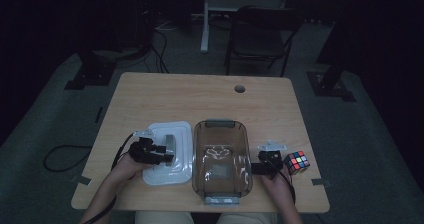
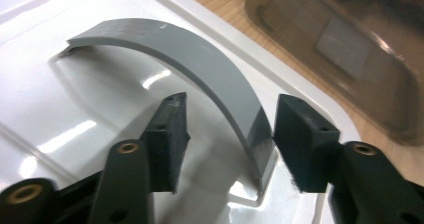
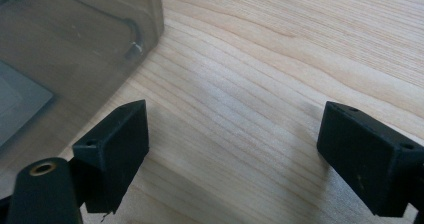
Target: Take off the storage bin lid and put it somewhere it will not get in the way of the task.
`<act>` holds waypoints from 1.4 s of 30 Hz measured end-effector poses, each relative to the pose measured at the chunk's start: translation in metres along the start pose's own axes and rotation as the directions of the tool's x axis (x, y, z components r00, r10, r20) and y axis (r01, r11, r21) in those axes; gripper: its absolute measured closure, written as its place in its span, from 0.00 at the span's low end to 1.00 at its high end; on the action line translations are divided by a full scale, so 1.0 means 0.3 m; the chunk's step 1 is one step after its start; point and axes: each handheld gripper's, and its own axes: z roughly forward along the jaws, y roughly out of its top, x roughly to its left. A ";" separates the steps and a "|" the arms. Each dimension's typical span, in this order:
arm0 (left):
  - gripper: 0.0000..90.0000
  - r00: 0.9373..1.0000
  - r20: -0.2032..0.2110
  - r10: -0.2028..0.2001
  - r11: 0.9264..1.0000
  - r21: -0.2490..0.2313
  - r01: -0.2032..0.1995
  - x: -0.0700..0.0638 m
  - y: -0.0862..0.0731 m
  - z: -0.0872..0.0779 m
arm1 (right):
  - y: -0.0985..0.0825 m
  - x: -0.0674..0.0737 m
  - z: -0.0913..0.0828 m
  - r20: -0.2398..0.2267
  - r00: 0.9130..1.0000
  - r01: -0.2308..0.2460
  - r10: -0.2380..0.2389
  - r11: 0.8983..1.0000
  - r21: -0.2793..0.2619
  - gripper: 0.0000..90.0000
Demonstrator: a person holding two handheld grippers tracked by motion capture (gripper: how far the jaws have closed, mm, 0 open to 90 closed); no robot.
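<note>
- Left tool (image 1: 167,151) sits over the white lid (image 1: 182,134), which lies flat on the bench (image 1: 150,94) just beside the clear brown container (image 1: 245,159).
- Left gripper view: the lid's grey arched handle (image 2: 200,69) stands between the jaws. The jaws are partway open; one pad (image 2: 170,134) stands clear of the handle, the other is at or nearly at its end. No grip on it.
- Right tool (image 1: 255,168) rests on the bench just beside the container's near right corner. Right gripper view: jaws spread wide, bare wood between them, nothing held; container wall (image 3: 75,49) just beyond the left jaw.
- Rubik's cube (image 1: 296,162) stands on the bench just outboard of the right tool, untouched.
- Container is uncovered. The high view is dim; something pale shows through its base, possibly a label or reflection, cannot tell.
- Judgement on progress: lid is off and set down, with the left tool's hold on the handle released. Likely remaining: put the cube into the container and refit the lid; neither has started.
</note>
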 end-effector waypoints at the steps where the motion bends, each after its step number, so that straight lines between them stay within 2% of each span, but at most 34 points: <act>1: 0.44 1.000 -0.017 -0.002 1.000 0.001 0.002 0.000 0.000 -0.002 | 0.000 0.000 0.000 0.000 1.000 0.000 0.000 1.000 0.000 0.14; 2: 0.44 1.000 -0.021 -0.004 1.000 0.001 0.004 0.000 -0.002 -0.004 | 0.000 0.000 0.000 0.000 1.000 0.000 0.000 1.000 0.000 0.15; 4: 0.32 1.000 -0.015 0.001 1.000 -0.006 -0.001 -0.003 -0.006 -0.009 | 0.000 0.000 0.000 0.000 1.000 0.000 0.000 1.000 0.000 0.15; 7: 0.29 0.999 -0.034 -0.007 1.000 -0.016 0.007 -0.006 -0.007 -0.020 | 0.000 0.000 0.000 0.000 1.000 0.000 0.000 1.000 0.000 0.15; 9: 0.22 0.999 -0.048 -0.018 1.000 -0.026 0.017 -0.007 -0.008 -0.031 | 0.000 0.000 0.000 0.000 1.000 0.000 0.000 1.000 0.000 0.14; 14: 0.20 0.995 -0.091 -0.047 0.997 -0.062 0.042 -0.006 -0.011 -0.065 | 0.000 0.000 0.000 0.000 1.000 0.000 0.000 1.000 0.000 0.14; 15: 0.15 0.994 -0.094 -0.052 0.997 -0.065 0.046 -0.005 -0.013 -0.072 | 0.000 0.000 0.000 0.000 1.000 0.000 0.000 1.000 0.000 0.15; 19: 0.10 0.987 -0.145 -0.070 0.994 -0.090 0.057 -0.004 -0.025 -0.096 | 0.000 0.000 0.000 0.000 1.000 0.000 0.000 1.000 0.000 0.15; 21: 0.01 0.983 -0.165 -0.079 0.993 -0.096 0.064 -0.003 -0.032 -0.104 | 0.000 0.000 0.000 0.000 1.000 0.000 0.000 1.000 0.000 0.14; 23: 0.01 0.972 -0.219 -0.088 0.992 -0.105 0.066 -0.004 -0.042 -0.114 | 0.000 0.000 0.000 0.000 1.000 0.000 0.000 1.000 0.000 0.15; 25: 0.01 0.958 -0.269 -0.103 0.990 -0.116 0.074 -0.002 -0.053 -0.123 | 0.000 0.000 0.000 0.000 1.000 0.000 0.000 1.000 0.000 0.15; 26: 0.01 0.948 -0.296 -0.114 0.990 -0.119 0.082 -0.001 -0.058 -0.128 | 0.000 0.000 0.000 0.000 1.000 0.000 0.000 1.000 0.000 0.15; 29: 0.01 0.913 -0.384 -0.140 0.987 -0.129 0.098 0.003 -0.078 -0.137 | 0.000 0.000 0.000 0.000 1.000 0.000 0.000 1.000 0.000 0.15; 30: 0.01 0.913 -0.384 -0.140 0.987 -0.129 0.098 0.003 -0.078 -0.137 | 0.000 0.000 0.000 0.000 1.000 0.000 0.000 1.000 0.000 0.15; 31: 0.01 0.889 -0.432 -0.152 0.986 -0.130 0.105 0.007 -0.092 -0.143 | 0.000 0.000 0.000 0.000 1.000 0.000 0.000 1.000 0.000 0.15; 32: 0.01 0.879 -0.450 -0.159 0.985 -0.134 0.110 0.010 -0.099 -0.146 | 0.000 0.000 0.000 0.000 1.000 0.000 0.000 1.000 0.000 0.15; 34: 0.01 0.853 -0.485 -0.193 0.978 -0.159 0.132 0.018 -0.117 -0.158 | 0.000 0.000 0.000 0.000 1.000 0.000 0.000 1.000 0.000 0.15; 36: 0.01 0.814 -0.530 -0.238 0.968 -0.194 0.157 0.026 -0.136 -0.173 | 0.000 0.000 0.000 0.000 1.000 0.000 0.000 1.000 0.000 0.15; 37: 0.01 0.796 -0.549 -0.254 0.965 -0.204 0.167 0.031 -0.145 -0.179 | 0.000 0.000 0.000 0.000 1.000 0.000 0.000 1.000 0.000 0.15; 38: 0.01 0.784 -0.561 -0.266 0.962 -0.210 0.176 0.036 -0.153 -0.184 | 0.000 0.000 0.000 0.000 1.000 0.000 0.000 1.000 0.000 0.15; 40: 0.01 0.755 -0.593 -0.280 0.959 -0.204 0.195 0.044 -0.169 -0.188 | 0.000 0.000 0.000 0.000 1.000 0.000 0.000 1.000 0.000 0.15; 42: 0.01 0.736 -0.614 -0.286 0.958 -0.197 0.208 0.049 -0.181 -0.185 | 0.000 0.000 0.000 0.000 1.000 0.000 0.000 1.000 0.000 0.15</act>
